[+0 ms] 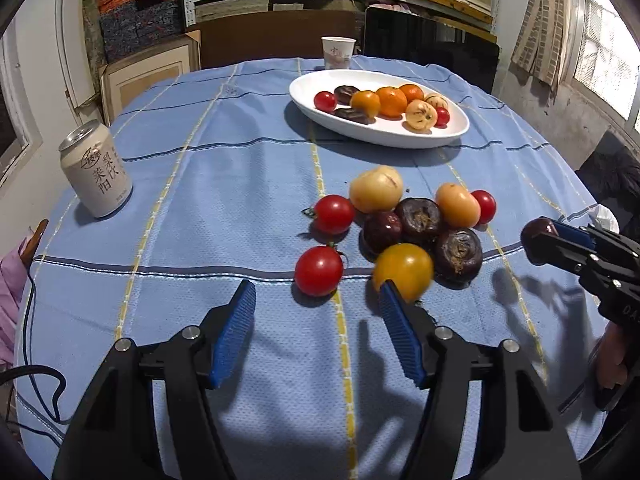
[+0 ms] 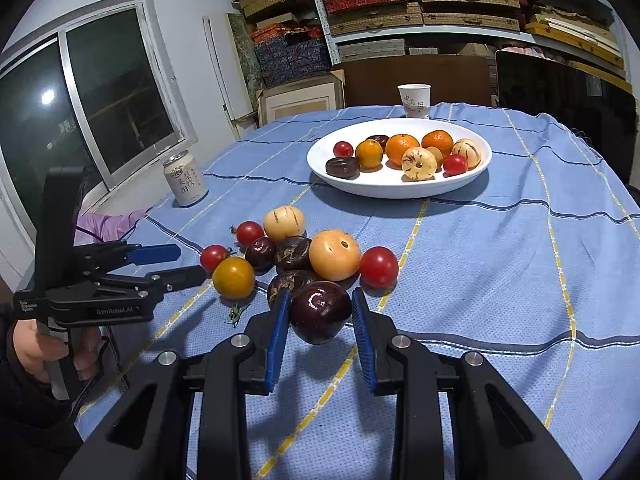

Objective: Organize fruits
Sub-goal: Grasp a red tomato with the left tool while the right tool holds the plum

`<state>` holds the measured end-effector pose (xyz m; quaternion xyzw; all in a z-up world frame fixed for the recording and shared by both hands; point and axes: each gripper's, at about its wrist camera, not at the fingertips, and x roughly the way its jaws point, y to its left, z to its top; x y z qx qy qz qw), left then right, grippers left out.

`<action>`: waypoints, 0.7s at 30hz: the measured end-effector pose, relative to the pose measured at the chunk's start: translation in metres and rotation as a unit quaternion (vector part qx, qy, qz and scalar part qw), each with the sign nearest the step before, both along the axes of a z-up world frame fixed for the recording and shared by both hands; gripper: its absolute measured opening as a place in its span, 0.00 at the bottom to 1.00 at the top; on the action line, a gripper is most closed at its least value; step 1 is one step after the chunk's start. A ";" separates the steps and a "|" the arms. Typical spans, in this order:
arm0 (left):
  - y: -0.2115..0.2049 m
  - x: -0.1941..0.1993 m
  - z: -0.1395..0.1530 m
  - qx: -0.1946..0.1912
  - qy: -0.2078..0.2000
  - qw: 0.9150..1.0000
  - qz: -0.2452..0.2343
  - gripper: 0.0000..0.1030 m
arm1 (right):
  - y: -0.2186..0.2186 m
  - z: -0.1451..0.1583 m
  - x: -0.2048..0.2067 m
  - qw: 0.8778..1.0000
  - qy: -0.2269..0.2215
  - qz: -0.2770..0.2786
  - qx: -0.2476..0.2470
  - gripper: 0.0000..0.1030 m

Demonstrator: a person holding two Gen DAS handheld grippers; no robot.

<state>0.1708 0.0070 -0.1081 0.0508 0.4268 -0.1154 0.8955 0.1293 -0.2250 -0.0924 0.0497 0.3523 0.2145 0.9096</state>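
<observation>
Right wrist view: the right gripper (image 2: pixel 320 312) has its jaws pinching a dark plum (image 2: pixel 320 311) from both sides, and the fruit appears lifted clear of the bench (image 2: pixel 500 264), judging by the shadow beneath it. The white plate (image 2: pixel 400 190) sits well apart, farther back on the blue cloth, and already holds oranges, red tomatoes, dark fruit and pale striped fruit.

Left wrist view: the left gripper (image 1: pixel 318 304) has its jaws spread wide and holds nothing. It hovers low, just short of a red tomato (image 1: pixel 319 271), with its right finger in front of a yellow tomato (image 1: pixel 404 270). The remaining loose fruit lies in a tight cluster (image 1: pixel 416 220) between the two grippers.

Risks noted:

1. The plum is round and glossy, and the pads appear to meet it along a narrow band. A jolt or tilt during the carry to the plate could let it rotate out and drop onto the cluster or roll off the bench.
2. Excess squeeze could bruise or split the plum, which I judge to be soft.
3. The left finger stands very near the yellow tomato. Closing on the red tomato from this position could nudge the yellow one into its neighbours and scatter the pile.
4. The plate is crowded toward its right half. A release from height there could knock resting fruit over the low rim.
5. A can (image 1: pixel 96 170) and a paper cup (image 1: pixel 338 53) stand away from the likely carry path; I judge the hazard from them to be low.
</observation>
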 end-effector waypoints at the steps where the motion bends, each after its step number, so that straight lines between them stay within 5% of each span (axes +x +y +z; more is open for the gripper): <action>1: 0.001 0.003 -0.003 0.005 0.007 1.000 0.002 0.61 | 0.000 0.000 0.000 1.000 0.000 -0.001 0.000 0.31; 8: -0.004 0.027 -0.016 0.012 0.017 1.000 0.009 0.59 | 0.000 0.000 -0.001 1.000 0.001 -0.002 0.000 0.31; 9: -0.004 0.029 -0.016 0.009 0.017 1.000 0.009 0.54 | 0.000 0.000 -0.001 1.000 0.002 -0.002 0.001 0.31; 11: -0.004 0.028 -0.019 0.002 0.024 1.000 0.001 0.27 | -0.001 0.000 0.000 1.000 0.004 -0.003 0.003 0.31; 21: -0.002 0.006 -0.001 -0.025 -0.003 1.000 -0.006 0.27 | -0.002 0.000 0.000 1.000 0.001 -0.003 0.005 0.31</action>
